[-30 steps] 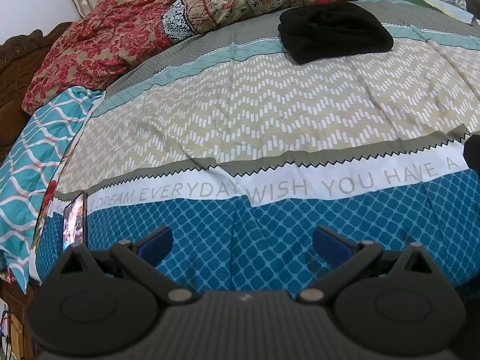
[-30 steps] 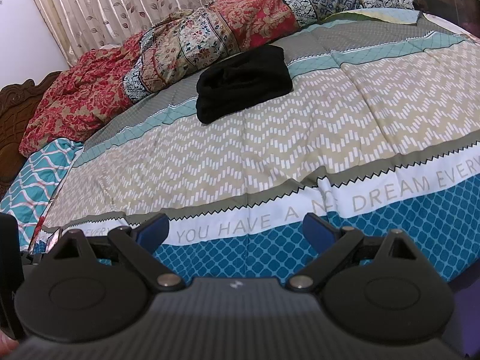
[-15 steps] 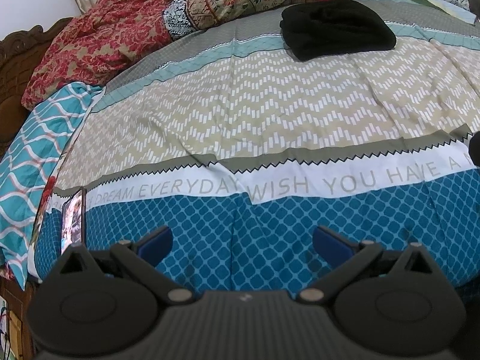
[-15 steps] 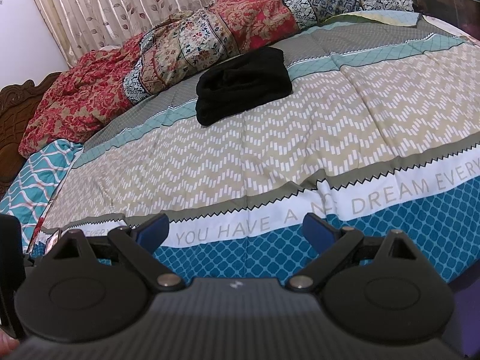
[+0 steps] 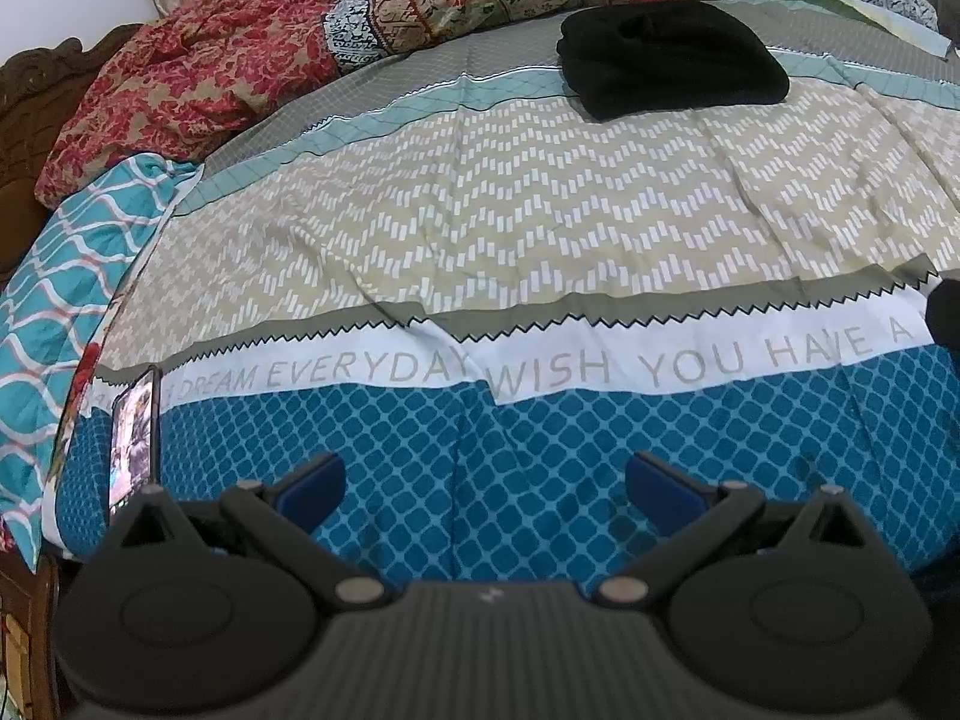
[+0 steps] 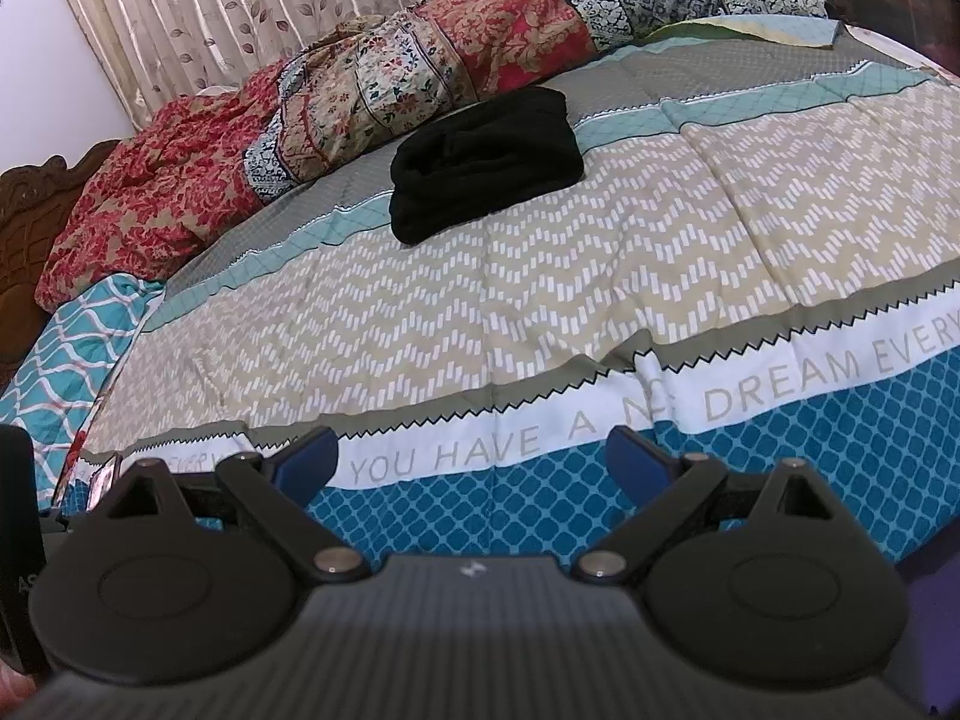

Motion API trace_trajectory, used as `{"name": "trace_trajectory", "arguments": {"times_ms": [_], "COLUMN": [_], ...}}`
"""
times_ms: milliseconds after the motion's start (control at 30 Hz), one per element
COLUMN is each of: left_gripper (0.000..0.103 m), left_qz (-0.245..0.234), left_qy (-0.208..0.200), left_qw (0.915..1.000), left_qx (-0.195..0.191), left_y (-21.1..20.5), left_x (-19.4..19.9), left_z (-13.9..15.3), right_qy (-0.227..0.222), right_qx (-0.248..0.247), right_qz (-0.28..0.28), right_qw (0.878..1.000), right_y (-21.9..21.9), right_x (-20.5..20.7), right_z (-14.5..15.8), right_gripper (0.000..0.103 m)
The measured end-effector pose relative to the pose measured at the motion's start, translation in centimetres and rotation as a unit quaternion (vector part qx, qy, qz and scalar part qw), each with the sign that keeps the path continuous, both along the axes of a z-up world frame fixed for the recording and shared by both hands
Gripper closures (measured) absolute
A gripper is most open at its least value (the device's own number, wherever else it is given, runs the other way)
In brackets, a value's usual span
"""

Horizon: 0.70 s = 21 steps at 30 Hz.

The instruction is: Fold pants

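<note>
Black pants (image 5: 669, 57) lie in a compact bundle at the far side of the bed, on the grey and teal bands of the bedspread (image 5: 540, 222). In the right wrist view the same pants (image 6: 486, 162) sit up and left of centre. My left gripper (image 5: 485, 483) hovers open over the blue diamond band at the near edge, nothing between its blue pads. My right gripper (image 6: 471, 456) is also open and empty, over the white lettered band. Both are far from the pants.
A phone (image 5: 135, 438) with a lit screen lies at the bed's near left corner. Rumpled floral quilts (image 6: 420, 72) pile along the far side. A teal wavy pillow (image 5: 66, 276) and a wooden headboard (image 5: 24, 96) are at the left. Curtains (image 6: 210, 6) hang behind.
The left wrist view has shifted slightly, with the bed and pants sliding a little to the right and down. Both grippers stay open; the pants have not moved.
</note>
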<state>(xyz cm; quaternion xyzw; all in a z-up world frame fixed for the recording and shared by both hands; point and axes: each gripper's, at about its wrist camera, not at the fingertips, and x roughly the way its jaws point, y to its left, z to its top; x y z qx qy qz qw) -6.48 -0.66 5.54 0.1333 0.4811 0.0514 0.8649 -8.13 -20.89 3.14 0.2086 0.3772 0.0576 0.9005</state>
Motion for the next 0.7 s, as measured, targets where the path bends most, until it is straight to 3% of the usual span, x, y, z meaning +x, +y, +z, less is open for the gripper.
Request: {"name": "trace_trajectory", "arguments": {"times_ms": [700], "left_gripper": [0.0], "left_qz": [0.007], "left_qy": [0.003], "left_qw": [0.9999], "left_qx": [-0.01], "left_y": [0.22], "left_x": [-0.07], "left_z": [0.13], "right_qy": [0.0], "right_qx": [-0.003], "right_qz": [0.003], "right_qw": [1.0], "right_y": [0.33], "right_x": [-0.16], "right_z": [-0.05], "right_gripper": [0.006]}}
